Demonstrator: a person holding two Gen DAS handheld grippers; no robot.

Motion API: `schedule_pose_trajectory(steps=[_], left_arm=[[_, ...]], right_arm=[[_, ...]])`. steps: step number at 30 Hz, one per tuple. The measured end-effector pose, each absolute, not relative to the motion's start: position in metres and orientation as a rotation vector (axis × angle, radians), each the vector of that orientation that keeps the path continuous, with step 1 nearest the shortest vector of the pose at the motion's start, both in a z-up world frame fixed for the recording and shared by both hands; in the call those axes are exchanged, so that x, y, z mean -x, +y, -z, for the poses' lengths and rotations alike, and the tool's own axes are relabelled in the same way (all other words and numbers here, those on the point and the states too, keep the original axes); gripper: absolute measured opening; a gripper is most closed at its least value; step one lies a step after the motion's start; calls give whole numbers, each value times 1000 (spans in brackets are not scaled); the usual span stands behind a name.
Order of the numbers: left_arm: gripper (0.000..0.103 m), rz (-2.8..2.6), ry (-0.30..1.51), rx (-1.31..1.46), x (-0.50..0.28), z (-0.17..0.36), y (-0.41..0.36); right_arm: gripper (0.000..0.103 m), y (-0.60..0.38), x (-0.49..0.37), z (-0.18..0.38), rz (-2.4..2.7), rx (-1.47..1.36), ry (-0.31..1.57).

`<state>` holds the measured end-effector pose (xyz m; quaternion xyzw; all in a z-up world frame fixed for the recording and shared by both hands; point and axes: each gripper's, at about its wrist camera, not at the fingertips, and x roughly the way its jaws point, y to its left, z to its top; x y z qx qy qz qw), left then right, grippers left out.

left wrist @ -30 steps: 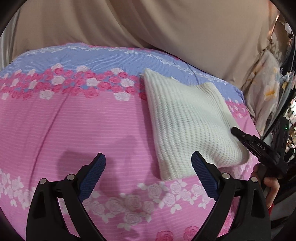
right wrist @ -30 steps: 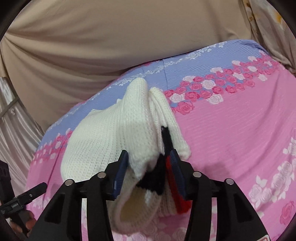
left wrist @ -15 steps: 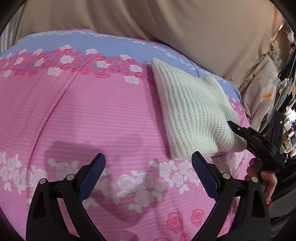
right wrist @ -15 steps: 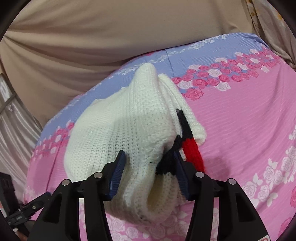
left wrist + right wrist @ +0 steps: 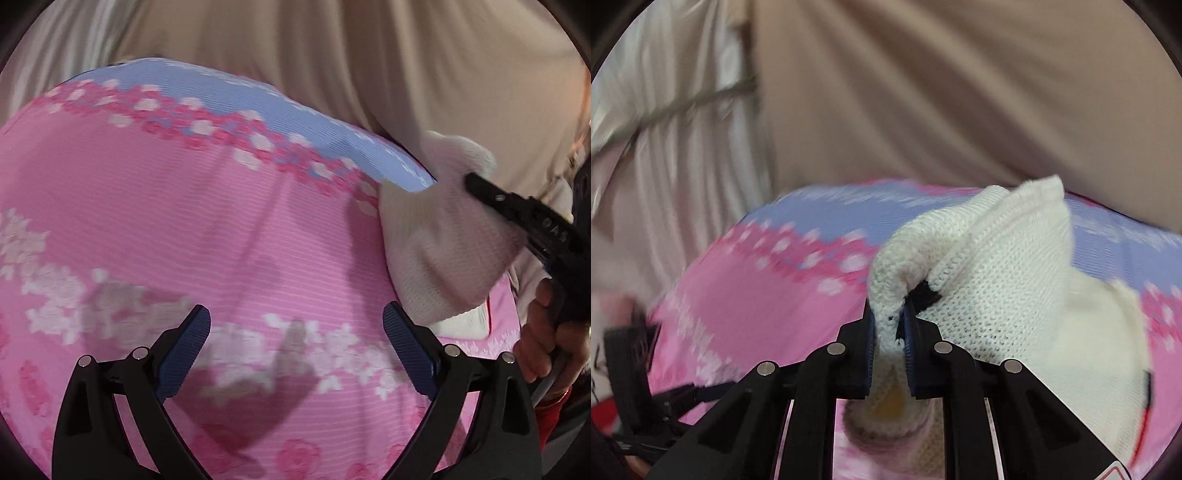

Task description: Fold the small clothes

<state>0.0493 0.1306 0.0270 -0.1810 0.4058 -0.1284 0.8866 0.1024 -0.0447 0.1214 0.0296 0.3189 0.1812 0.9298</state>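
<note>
A folded white knit sweater (image 5: 997,280) with black and red trim is pinched at its near edge by my right gripper (image 5: 889,328), which is shut on it and lifts it off the pink floral bedsheet (image 5: 746,295). In the left wrist view the same sweater (image 5: 443,254) hangs at the right edge of the bed, with the right gripper (image 5: 476,184) clamped on it from the right. My left gripper (image 5: 295,347) hovers open over the pink sheet (image 5: 184,229), holding nothing, well left of the sweater.
The bedsheet has a blue band (image 5: 258,103) with pink roses along its far edge. Beige curtain fabric (image 5: 332,55) hangs behind the bed. A hand (image 5: 550,332) holds the right gripper's handle at the bed's right side.
The right gripper closed tight on the sweater's edge and raised it, bunching the folded knit. The left gripper swung left and down, away from the sweater, staying open.
</note>
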Motion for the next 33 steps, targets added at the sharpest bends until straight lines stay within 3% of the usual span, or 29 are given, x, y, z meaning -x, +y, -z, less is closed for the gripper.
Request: schedule_pose_trajectory(steps=[4, 8, 14, 17, 22, 24, 33], left_arm=[[92, 173, 842, 410, -39, -25, 167], [92, 109, 847, 419, -33, -24, 186], [92, 161, 819, 420, -45, -43, 172], [93, 237, 780, 373, -50, -59, 141], [95, 411, 773, 333, -67, -72, 66], [95, 513, 786, 312, -76, -76, 19], [95, 570, 848, 118, -110, -48, -125]], right_arm=[[12, 28, -130, -72, -478, 20, 788], [11, 40, -140, -45, -486, 1, 841], [11, -74, -119, -111, -450, -303, 657], [11, -188, -78, -116, -285, -489, 554], [12, -313, -51, -14, 52, -645, 737], [12, -331, -38, 10, 0, -710, 697], [31, -345, -34, -26, -22, -593, 668]])
